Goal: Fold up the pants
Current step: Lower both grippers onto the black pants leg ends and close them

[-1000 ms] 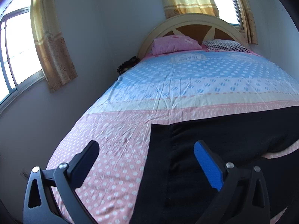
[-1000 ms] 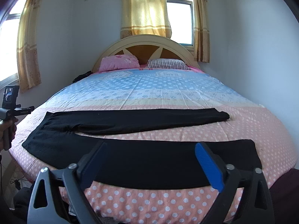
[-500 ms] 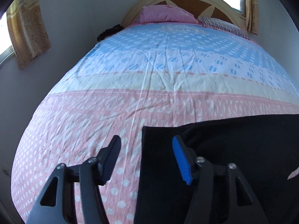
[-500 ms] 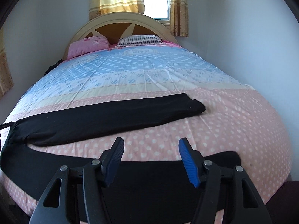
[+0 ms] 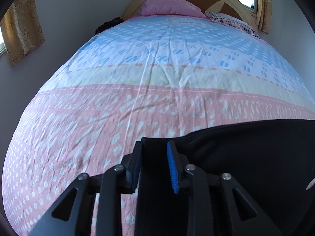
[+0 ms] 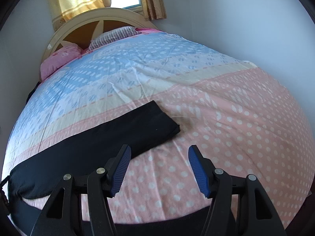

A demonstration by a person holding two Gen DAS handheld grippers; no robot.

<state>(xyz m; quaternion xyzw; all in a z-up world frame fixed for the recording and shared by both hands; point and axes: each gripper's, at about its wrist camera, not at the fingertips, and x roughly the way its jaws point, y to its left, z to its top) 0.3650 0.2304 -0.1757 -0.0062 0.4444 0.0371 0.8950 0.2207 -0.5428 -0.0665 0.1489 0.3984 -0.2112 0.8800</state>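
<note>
On the bed, black pants spread flat, left hand-held gripper just closing on their corner, right hand-held gripper apart above spotted sheet, holding nothing.

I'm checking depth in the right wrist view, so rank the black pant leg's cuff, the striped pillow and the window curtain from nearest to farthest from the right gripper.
From the right gripper:
1. Pant leg's cuff, just ahead, slightly left, lying on the pink part of the bedspread.
2. Striped pillow, at the headboard end.
3. Curtain, on the wall behind the headboard.
</note>
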